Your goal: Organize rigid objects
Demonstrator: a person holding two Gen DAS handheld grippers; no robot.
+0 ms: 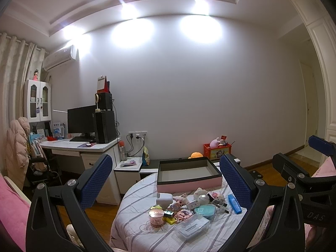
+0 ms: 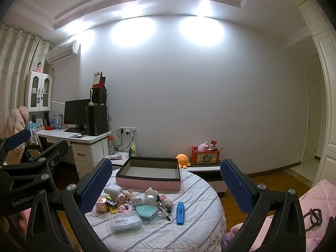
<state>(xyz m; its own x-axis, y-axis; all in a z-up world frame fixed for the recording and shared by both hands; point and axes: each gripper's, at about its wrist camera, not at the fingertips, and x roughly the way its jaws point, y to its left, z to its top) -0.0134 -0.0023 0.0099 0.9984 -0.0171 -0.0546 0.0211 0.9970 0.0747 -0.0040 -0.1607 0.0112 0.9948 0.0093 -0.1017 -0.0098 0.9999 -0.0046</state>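
A heap of small rigid objects lies on a round table (image 1: pixel 134 226) with a striped cloth (image 2: pixel 189 231). It holds a clear dental floss box (image 1: pixel 192 226) (image 2: pixel 126 222), a teal case (image 1: pixel 204 211) (image 2: pixel 146 211), a blue case (image 1: pixel 234 203) (image 2: pixel 180 213), a pink round jar (image 1: pixel 156 217) (image 2: pixel 102 205), a white box (image 1: pixel 163 199) (image 2: pixel 112 191) and small figurines. Behind it stands an empty pink box with a dark rim (image 1: pixel 189 174) (image 2: pixel 149 173). My left gripper (image 1: pixel 166 180) and right gripper (image 2: pixel 166 182) hover open and empty above the near side of the table.
A desk (image 1: pixel 84 146) with a monitor and computer tower stands at left. A low white cabinet (image 2: pixel 206 170) behind the table carries an orange plush and a red crate (image 2: pixel 205 155). Pink bedding (image 2: pixel 315 201) lies at right with black glasses (image 2: pixel 314 216) on it.
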